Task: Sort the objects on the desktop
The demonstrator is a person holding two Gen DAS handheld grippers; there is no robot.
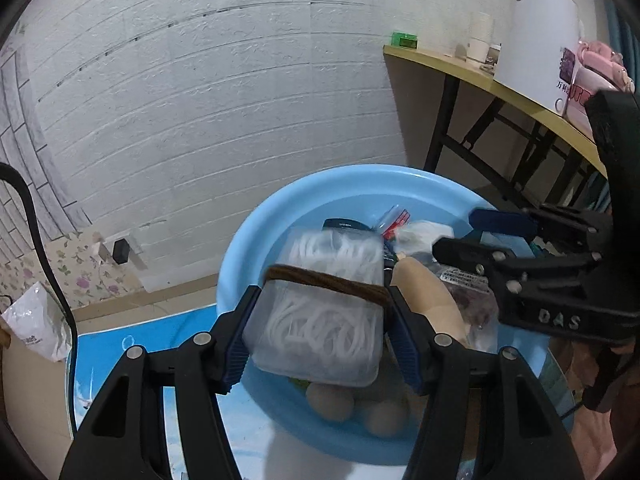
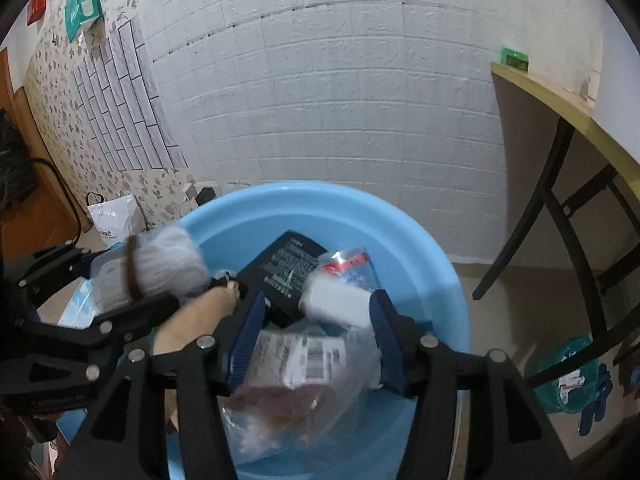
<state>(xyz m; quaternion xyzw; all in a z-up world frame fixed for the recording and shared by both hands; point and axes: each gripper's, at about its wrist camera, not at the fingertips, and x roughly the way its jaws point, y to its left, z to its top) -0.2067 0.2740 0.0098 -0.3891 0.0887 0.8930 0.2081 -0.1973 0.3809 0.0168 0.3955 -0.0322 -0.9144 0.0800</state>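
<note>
Left gripper (image 1: pixel 320 328) has its fingers clamped on the box of white cord (image 1: pixel 320 320), held above the blue basin (image 1: pixel 248 240). Right gripper (image 2: pixel 312 340) hangs spread over the bagged packet (image 2: pixel 304 364), gripping nothing. Best lift the box straight, clear of the rim.

**Two grippers over the basin**

The left gripper (image 1: pixel 320 324) is squeezing a clear packet of white cord (image 1: pixel 324 312) between its two blue pads (image 1: pixel 240 336). The packet is sitting tilted in the grip, held up above the blue basin (image 1: pixel 248 248).

The right gripper (image 2: pixel 316 340) is reaching in from the basin's right side. Its fingers are standing apart, one on each side of a clear bag with a label (image 2: pixel 304 364). I cannot tell if they are pressing on it.
</note>
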